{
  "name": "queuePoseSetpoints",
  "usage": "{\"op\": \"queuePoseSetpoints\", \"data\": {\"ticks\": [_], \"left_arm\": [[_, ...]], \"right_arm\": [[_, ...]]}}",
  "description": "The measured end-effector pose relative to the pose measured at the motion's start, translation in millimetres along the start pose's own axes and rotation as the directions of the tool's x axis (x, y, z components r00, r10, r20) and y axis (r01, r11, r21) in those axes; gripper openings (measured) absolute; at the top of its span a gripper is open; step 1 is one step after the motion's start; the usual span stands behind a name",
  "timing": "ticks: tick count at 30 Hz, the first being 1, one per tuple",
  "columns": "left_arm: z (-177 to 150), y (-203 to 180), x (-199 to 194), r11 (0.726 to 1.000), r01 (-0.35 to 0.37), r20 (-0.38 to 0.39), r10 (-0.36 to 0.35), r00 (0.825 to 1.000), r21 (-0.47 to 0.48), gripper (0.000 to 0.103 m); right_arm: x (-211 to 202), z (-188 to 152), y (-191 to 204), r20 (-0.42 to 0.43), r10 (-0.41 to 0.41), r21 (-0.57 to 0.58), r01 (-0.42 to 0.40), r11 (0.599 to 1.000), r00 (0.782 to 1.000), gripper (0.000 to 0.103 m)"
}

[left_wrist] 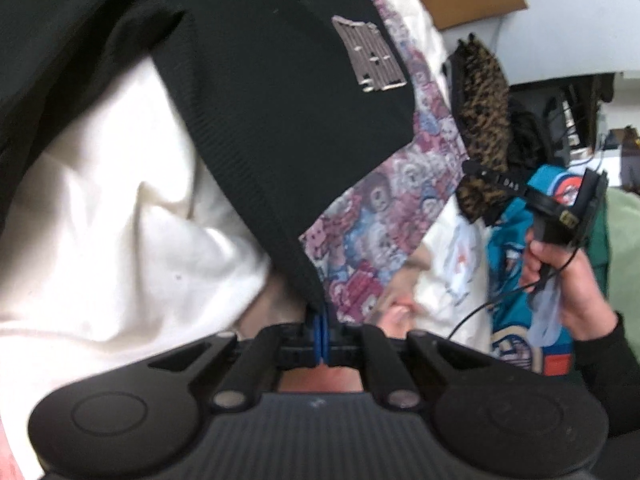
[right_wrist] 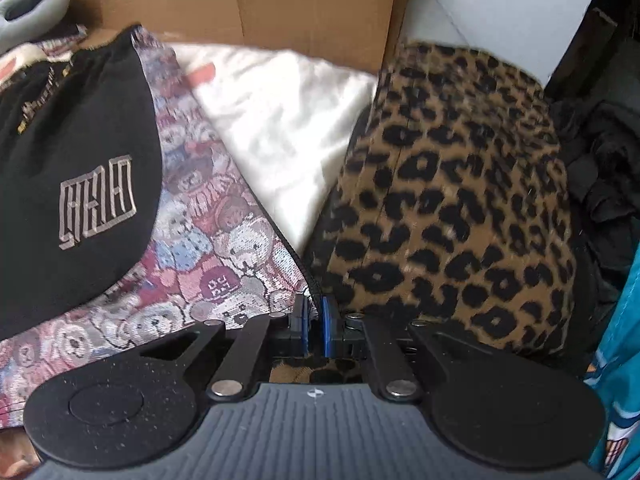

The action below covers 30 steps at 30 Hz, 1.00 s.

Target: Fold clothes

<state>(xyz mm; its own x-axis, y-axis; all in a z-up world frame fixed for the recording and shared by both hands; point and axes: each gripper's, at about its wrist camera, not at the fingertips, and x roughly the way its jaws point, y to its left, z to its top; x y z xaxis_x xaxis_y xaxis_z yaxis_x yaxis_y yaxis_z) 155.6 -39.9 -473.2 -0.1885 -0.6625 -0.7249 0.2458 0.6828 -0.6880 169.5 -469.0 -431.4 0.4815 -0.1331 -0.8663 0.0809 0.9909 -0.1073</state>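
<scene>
My left gripper (left_wrist: pixel 322 320) is shut on the ribbed hem corner of a black garment (left_wrist: pixel 260 120) with a silver logo (left_wrist: pixel 370 54), which it holds lifted and stretched up to the left. The same black garment (right_wrist: pixel 80 140) shows at the left of the right wrist view, over a teddy-bear print fabric (right_wrist: pixel 200 248). My right gripper (right_wrist: pixel 316 320) is shut on the edge of a leopard-print garment (right_wrist: pixel 460 200). From the left wrist view, the right gripper (left_wrist: pixel 472 168) is held by a hand (left_wrist: pixel 568 280), with the leopard-print garment (left_wrist: pixel 484 128) bunched at its tips.
A white cloth (left_wrist: pixel 100 220) lies under the clothes, and the bear-print fabric (left_wrist: pixel 380 208) spreads beside it. A cardboard box (right_wrist: pixel 300 0) stands at the back. A teal garment (left_wrist: pixel 516 240) lies to the right, and dark clothes (right_wrist: pixel 608 180) are piled at the far right.
</scene>
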Motion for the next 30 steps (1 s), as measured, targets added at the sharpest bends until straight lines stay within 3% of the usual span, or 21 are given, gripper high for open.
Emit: {"op": "queuePoseSetpoints", "data": {"ticks": [5, 7, 10, 12, 19, 30], "left_arm": [[3, -2, 5, 0.999, -0.033, -0.031, 0.033, 0.999, 0.006, 0.006], [7, -9, 0, 0.999, -0.04, -0.038, 0.041, 0.998, 0.034, 0.024], [9, -18, -18, 0.994, -0.044, -0.019, 0.047, 0.999, 0.102, 0.04], [10, -18, -36, 0.987, -0.065, 0.008, 0.065, 0.998, 0.148, 0.042], [21, -20, -103, 0.953, -0.193, 0.135, 0.164, 0.977, 0.235, 0.046], [13, -9, -171, 0.909, -0.361, 0.182, 0.327, 0.927, 0.207, 0.047]], "right_arm": [[6, 0, 9, -0.021, -0.045, -0.024, 0.045, 0.999, 0.999, 0.008], [-1, 3, 12, -0.011, -0.065, -0.025, 0.065, 0.998, 0.998, 0.012], [-15, 7, 18, 0.021, -0.09, -0.031, 0.091, 0.995, 0.996, 0.027], [-21, 8, 23, 0.037, -0.076, -0.024, 0.077, 0.997, 0.996, 0.032], [-44, 14, 40, 0.095, -0.028, -0.003, 0.028, 1.0, 0.995, 0.032], [-73, 29, 82, 0.159, 0.102, -0.015, -0.101, 0.995, 0.982, 0.032]]}}
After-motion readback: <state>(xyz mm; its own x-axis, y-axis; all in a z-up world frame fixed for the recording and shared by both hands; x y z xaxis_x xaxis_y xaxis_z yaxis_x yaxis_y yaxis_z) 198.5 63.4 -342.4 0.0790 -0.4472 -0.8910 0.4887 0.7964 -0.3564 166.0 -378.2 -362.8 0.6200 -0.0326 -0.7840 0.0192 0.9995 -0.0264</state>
